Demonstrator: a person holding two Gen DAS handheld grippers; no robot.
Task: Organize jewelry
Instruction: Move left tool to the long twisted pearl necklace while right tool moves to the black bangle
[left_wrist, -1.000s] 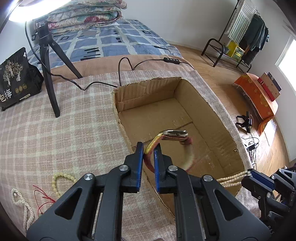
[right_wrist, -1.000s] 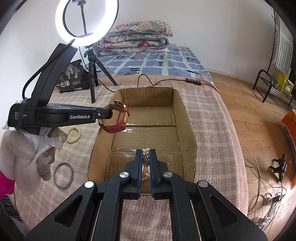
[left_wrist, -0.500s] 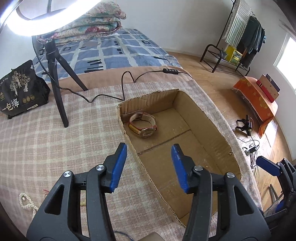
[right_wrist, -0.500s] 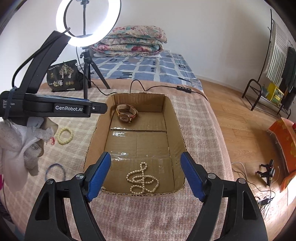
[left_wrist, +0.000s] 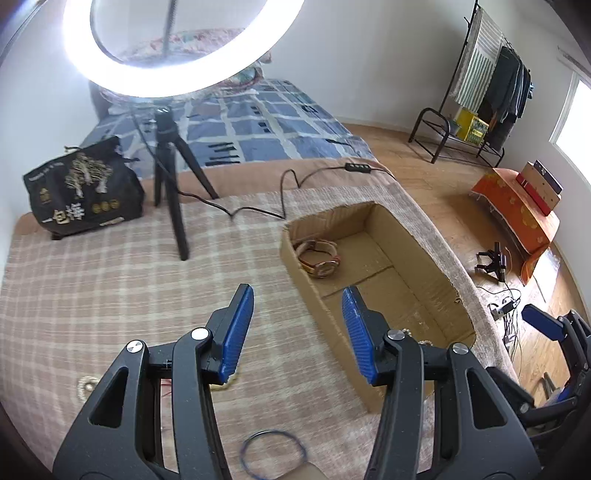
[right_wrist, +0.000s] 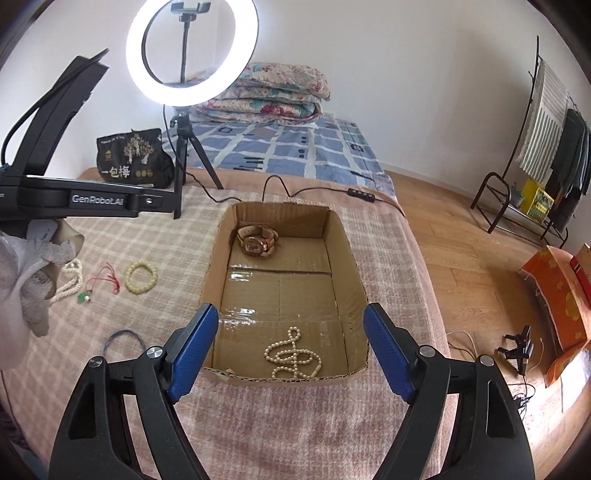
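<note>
An open cardboard box (left_wrist: 295, 236) (right_wrist: 280, 221) sits sunk into the checked blanket. A brown-strapped watch (left_wrist: 319, 258) (right_wrist: 256, 242) lies in its far left corner, and a pearl necklace (right_wrist: 293, 356) lies coiled at its near end. My left gripper (left_wrist: 296, 291) is open and empty above the box's left rim. My right gripper (right_wrist: 290, 308) is open wide and empty above the near end. On the blanket to the left lie a pale bead bracelet (right_wrist: 140, 277), a red cord with a green pendant (right_wrist: 99, 284), a pearl strand (right_wrist: 68, 280) and a blue ring (right_wrist: 123, 341) (left_wrist: 273, 454).
A lit ring light (right_wrist: 190, 51) on a black tripod (left_wrist: 170, 177) stands behind the box, its cable (left_wrist: 288, 184) trailing past the far rim. A black snack bag (left_wrist: 83, 195) stands at the far left. A gloved hand (right_wrist: 26, 280) is at the left. The bed drops off to the wooden floor on the right.
Both grippers opened and pulled back upward. The watch left the left gripper and lies in the box's far corner. The pearl necklace left the right gripper and lies at the near end.
</note>
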